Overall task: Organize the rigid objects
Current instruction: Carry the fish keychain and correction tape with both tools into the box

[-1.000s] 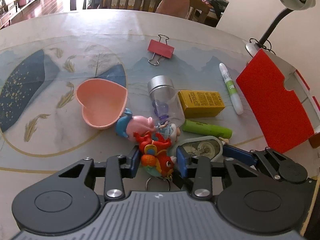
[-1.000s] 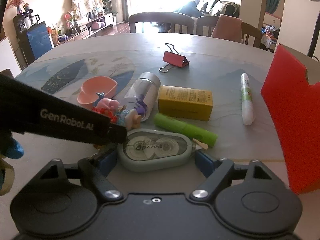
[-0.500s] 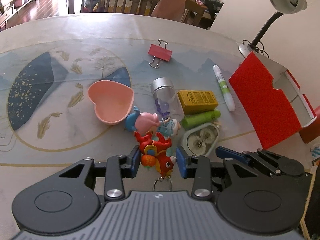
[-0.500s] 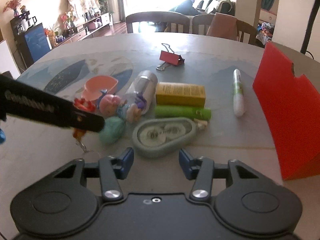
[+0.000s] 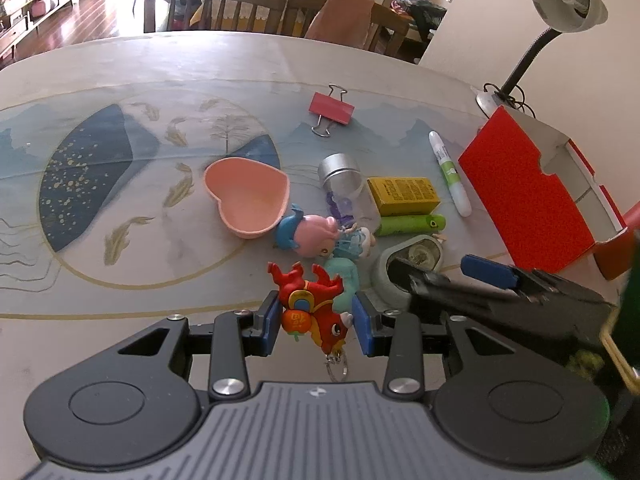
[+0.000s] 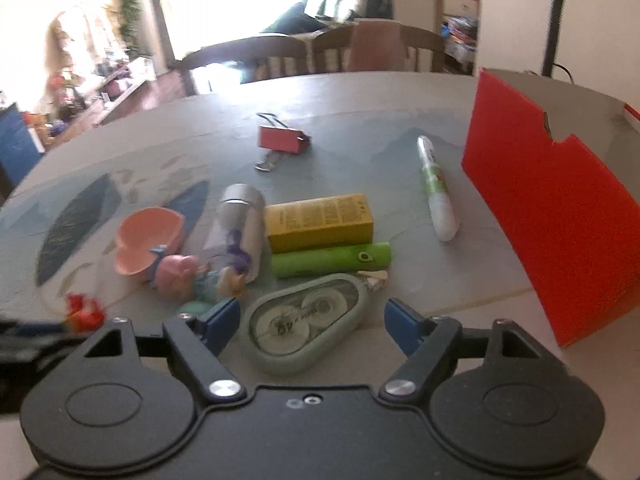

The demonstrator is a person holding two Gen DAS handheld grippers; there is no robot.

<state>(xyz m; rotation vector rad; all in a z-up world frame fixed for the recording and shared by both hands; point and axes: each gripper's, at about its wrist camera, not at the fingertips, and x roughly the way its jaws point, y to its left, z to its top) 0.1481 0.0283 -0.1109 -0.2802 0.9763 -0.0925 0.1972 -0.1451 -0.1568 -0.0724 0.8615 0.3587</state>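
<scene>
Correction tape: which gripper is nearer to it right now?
Right. The right gripper is open, with the correction tape lying between its fingers. The left gripper is off to the tape's left, shut on the red toy.

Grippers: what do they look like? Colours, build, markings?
Both alike: left gripper and right gripper have matte black bodies, two round discs, silver screws on black linkage bars and blue finger pads. The left body has a grey ribbed panel. No cables or sleeves visible.

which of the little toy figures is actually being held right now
The red dragon keychain, clamped between the left hand-held gripper's fingers. The pink pig figure lies free on the table beside the heart dish.
</scene>
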